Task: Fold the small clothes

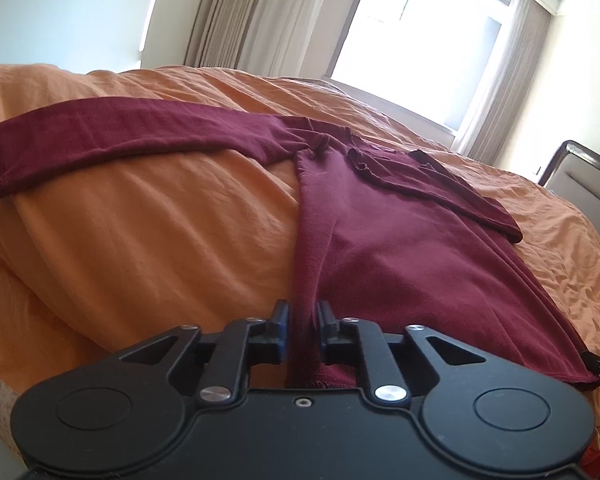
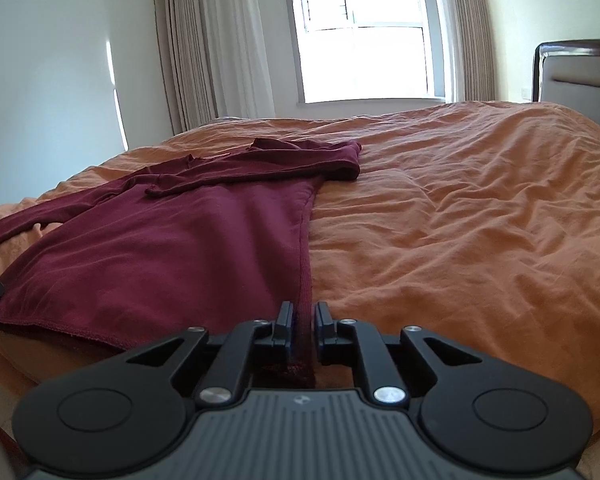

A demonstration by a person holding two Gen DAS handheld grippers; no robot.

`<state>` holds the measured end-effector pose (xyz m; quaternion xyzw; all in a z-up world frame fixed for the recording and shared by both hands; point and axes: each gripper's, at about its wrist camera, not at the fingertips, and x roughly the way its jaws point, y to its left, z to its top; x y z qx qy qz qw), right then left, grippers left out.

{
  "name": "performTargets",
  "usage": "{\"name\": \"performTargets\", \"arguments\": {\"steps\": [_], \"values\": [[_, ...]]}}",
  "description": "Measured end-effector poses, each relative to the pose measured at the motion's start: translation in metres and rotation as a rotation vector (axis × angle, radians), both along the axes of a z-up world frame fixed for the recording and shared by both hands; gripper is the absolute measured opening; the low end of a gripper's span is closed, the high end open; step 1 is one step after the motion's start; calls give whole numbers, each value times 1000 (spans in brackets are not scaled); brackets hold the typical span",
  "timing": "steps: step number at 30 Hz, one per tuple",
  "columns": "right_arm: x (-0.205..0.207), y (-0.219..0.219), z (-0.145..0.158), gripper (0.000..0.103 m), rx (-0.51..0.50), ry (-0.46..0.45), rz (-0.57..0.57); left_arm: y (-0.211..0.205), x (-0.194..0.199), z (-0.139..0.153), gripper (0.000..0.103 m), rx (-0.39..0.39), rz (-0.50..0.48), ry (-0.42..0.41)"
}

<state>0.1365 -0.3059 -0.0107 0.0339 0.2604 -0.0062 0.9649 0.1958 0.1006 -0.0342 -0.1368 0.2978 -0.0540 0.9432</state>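
A maroon long-sleeved top [image 1: 400,248] lies flat on the orange bedspread [image 1: 148,216]. Its left sleeve [image 1: 112,136] stretches out to the left; its right sleeve [image 1: 460,196] is folded across the chest. My left gripper [image 1: 303,316] is shut on the hem's left corner. My right gripper [image 2: 303,314] is shut on the hem's right corner, with the top [image 2: 172,240] spreading away to the left. The other gripper's tip shows at the edge of each view.
The orange bedspread [image 2: 460,220] is rumpled and covers the whole bed. A padded headboard [image 2: 580,72] stands at the right. A bright window [image 2: 364,40] with beige curtains [image 2: 204,48] is behind the bed.
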Motion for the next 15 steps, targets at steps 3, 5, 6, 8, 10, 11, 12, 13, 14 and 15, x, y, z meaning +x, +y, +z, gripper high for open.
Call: {"name": "performTargets", "arguments": {"steps": [3, 5, 6, 8, 10, 11, 12, 13, 14, 15], "values": [[1, 5, 7, 55, -44, -17, -6, 7, -2, 1, 34, -21, 14, 5], [5, 10, 11, 67, -57, -23, 6, 14, -5, 3, 52, -26, 38, -2], [8, 13, 14, 70, -60, -27, 16, 18, -8, 5, 57, -28, 53, -10], [17, 24, 19, 84, -69, -33, 43, 27, -13, 10, 70, -32, 83, -31], [27, 39, 23, 93, -82, -42, 72, 35, -17, 14, 79, -23, 106, -50], [34, 49, 26, 96, -88, -47, 97, 38, -19, 15, 89, -18, 122, -60], [39, 59, 29, 98, -90, -52, 119, 42, -22, 17, 94, -13, 144, -75], [45, 70, 32, 101, -92, -59, 143, 46, -24, 18, 102, -6, 172, -86], [52, 84, 36, 103, -92, -72, 181, 50, -26, 18, 102, -1, 204, -91], [57, 97, 38, 103, -94, -85, 219, 54, -26, 19, 102, 0, 236, -84]]}}
